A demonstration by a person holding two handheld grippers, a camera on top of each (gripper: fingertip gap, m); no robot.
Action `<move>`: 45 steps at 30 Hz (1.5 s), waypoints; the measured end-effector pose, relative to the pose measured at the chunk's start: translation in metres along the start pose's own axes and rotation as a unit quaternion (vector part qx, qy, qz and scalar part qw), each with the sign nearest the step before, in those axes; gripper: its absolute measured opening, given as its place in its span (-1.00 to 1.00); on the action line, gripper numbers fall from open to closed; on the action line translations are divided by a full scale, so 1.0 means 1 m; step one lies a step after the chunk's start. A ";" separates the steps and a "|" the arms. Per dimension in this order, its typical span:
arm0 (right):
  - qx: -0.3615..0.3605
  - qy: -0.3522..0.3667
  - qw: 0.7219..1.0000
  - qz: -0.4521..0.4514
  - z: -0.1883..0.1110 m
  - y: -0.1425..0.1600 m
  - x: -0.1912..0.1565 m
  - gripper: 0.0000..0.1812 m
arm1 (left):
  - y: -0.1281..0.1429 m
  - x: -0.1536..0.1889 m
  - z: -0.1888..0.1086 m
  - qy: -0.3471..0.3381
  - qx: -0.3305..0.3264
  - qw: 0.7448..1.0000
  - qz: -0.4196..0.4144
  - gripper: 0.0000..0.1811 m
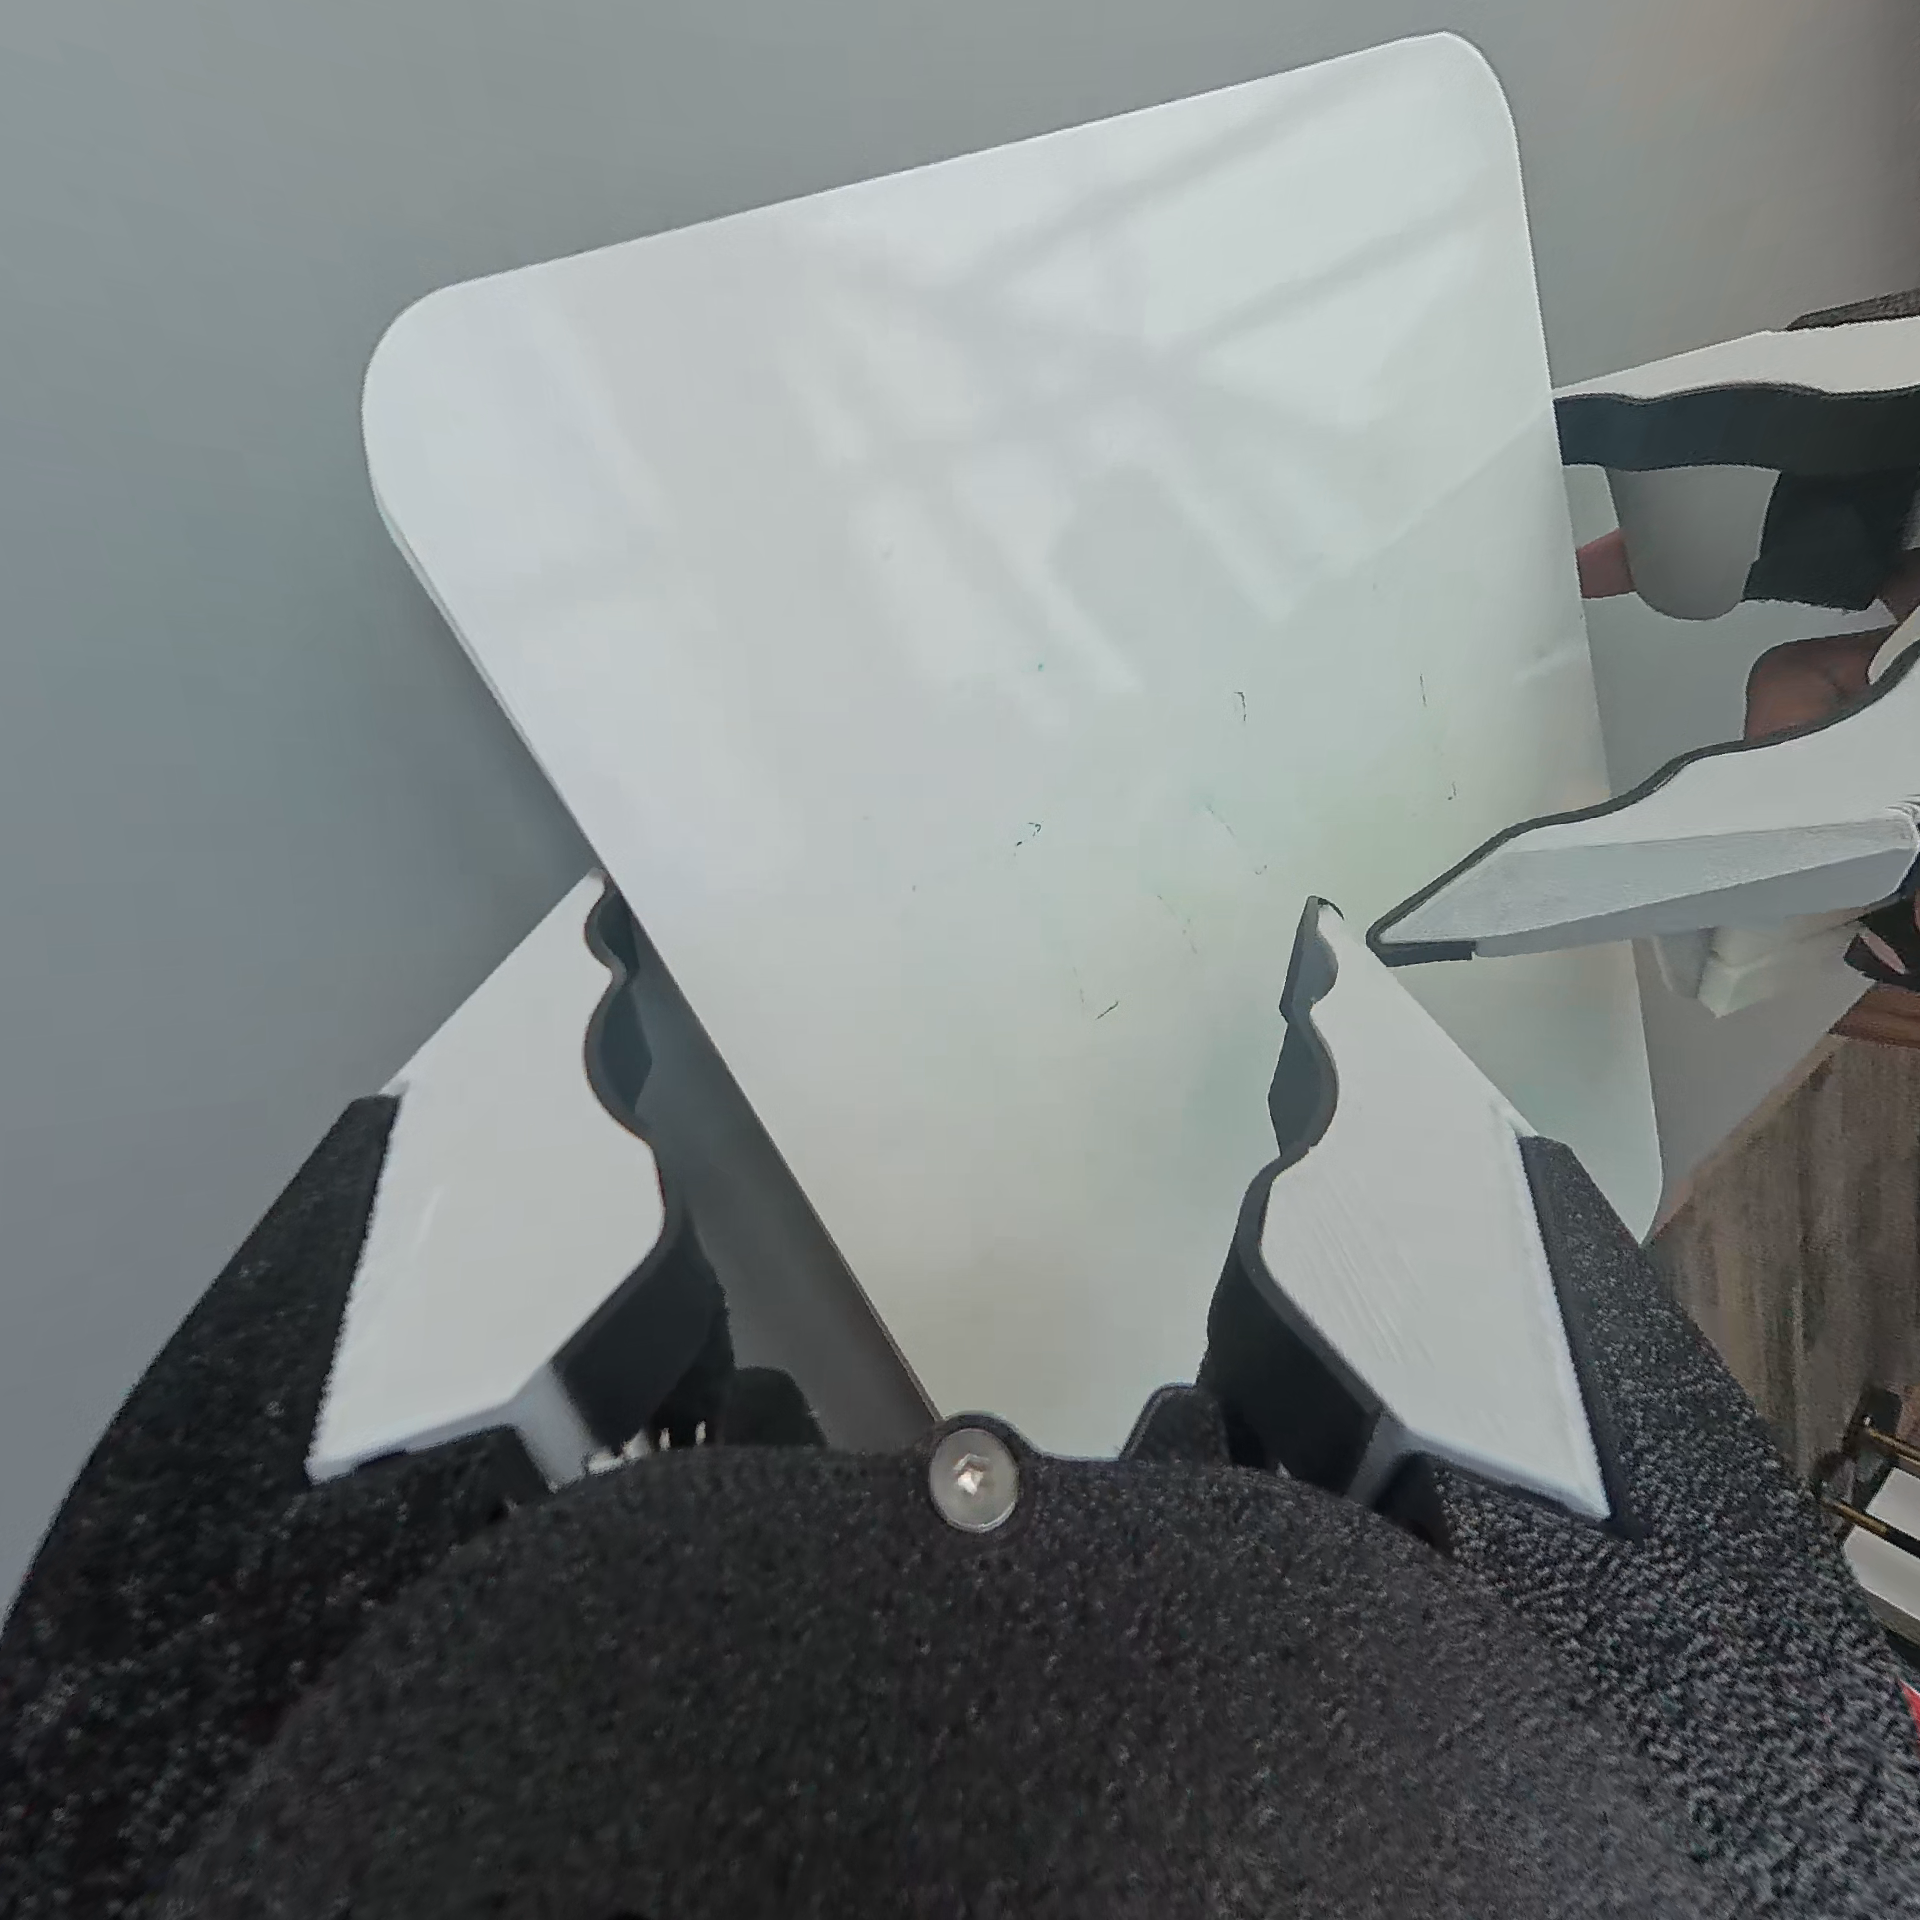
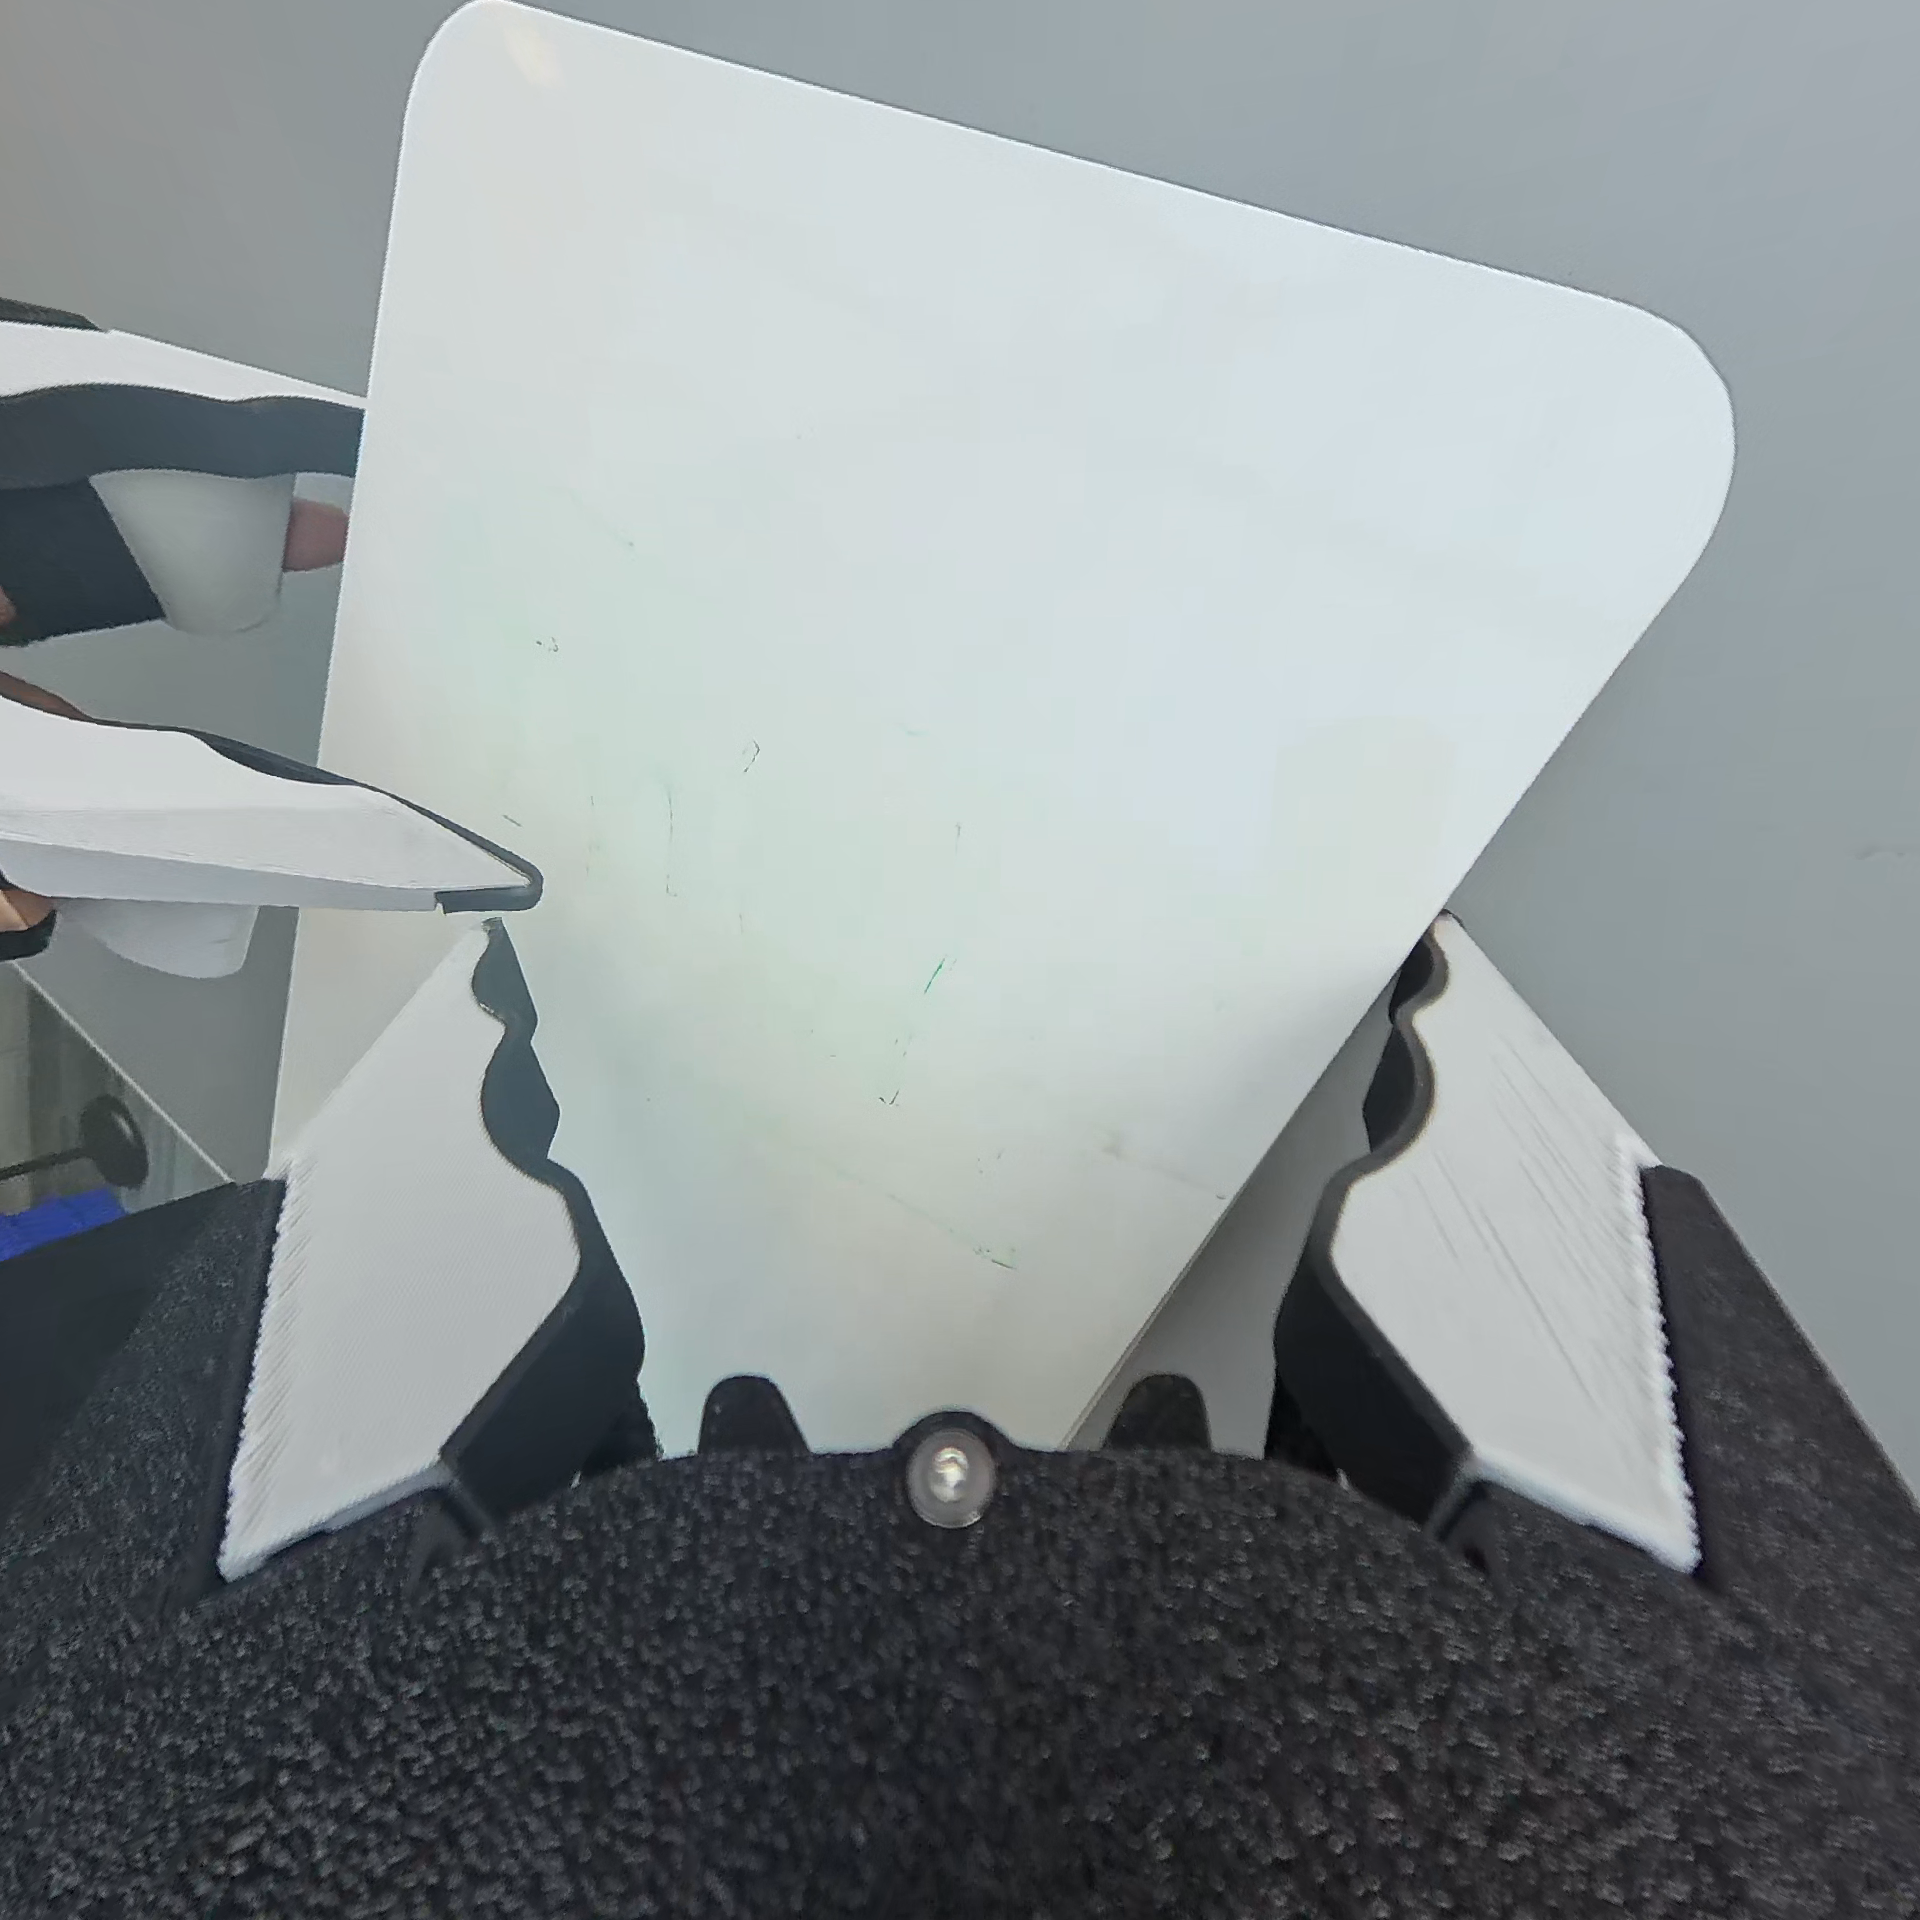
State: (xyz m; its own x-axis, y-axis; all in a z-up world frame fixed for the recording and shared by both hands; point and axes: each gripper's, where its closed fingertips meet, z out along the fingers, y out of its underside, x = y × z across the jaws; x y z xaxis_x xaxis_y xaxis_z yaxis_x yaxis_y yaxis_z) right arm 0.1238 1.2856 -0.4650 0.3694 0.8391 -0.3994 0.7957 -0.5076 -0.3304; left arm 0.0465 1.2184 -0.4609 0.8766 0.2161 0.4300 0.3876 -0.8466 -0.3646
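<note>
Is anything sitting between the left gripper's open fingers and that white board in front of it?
Nothing visible does. The left gripper is open, and the white board fills the gap between its fingers. The right gripper, also open, comes in from the right, its fingertip near the left gripper's right fingertip, beside rather than across the gap.

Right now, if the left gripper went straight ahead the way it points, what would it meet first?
Most likely the white board: it fills the view ahead between the open jaws of the left gripper. How near it lies is unclear. The grey wall is behind it.
</note>
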 end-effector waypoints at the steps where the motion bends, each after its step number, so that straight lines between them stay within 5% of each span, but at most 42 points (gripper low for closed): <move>1: -0.003 0.000 1.000 0.001 0.000 0.000 0.000 0.73 | 0.000 0.000 0.000 -0.001 0.000 1.000 0.000 0.35; 8: 0.020 0.001 1.000 0.017 -0.004 -0.003 0.004 0.65 | -0.005 -0.009 -0.008 0.007 0.039 0.999 -0.024 0.17; 11: 0.048 0.011 0.998 0.028 -0.024 0.009 0.009 0.64 | 0.015 -0.008 -0.026 0.020 0.058 0.996 -0.058 0.23; 17: 0.046 0.023 0.996 0.076 -0.053 0.120 -0.029 0.60 | 0.127 0.020 -0.051 0.033 0.052 0.995 -0.081 0.21; 21: 0.038 0.045 0.995 0.078 -0.042 0.176 -0.058 0.60 | 0.159 0.041 -0.050 0.016 0.054 0.996 -0.064 0.15; 29: 0.054 0.052 0.996 0.052 -0.025 0.183 -0.088 0.73 | 0.169 0.063 -0.040 -0.003 0.046 0.997 -0.066 0.11; 40: 0.074 0.050 0.995 0.041 -0.026 0.184 -0.086 0.74 | 0.169 0.067 -0.035 -0.036 0.058 0.996 -0.060 0.16; 45: 0.067 0.049 0.996 0.026 -0.029 0.187 -0.083 0.67 | 0.166 0.060 -0.043 -0.030 0.079 0.995 -0.048 0.02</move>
State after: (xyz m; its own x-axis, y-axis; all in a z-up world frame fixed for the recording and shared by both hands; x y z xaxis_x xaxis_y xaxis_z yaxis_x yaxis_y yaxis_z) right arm 0.2556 1.1267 -0.4682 0.4586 0.8231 -0.3350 0.7058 -0.5664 -0.4255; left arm 0.1514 1.0697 -0.4603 0.8465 0.3260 0.4208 0.5072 -0.7338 -0.4519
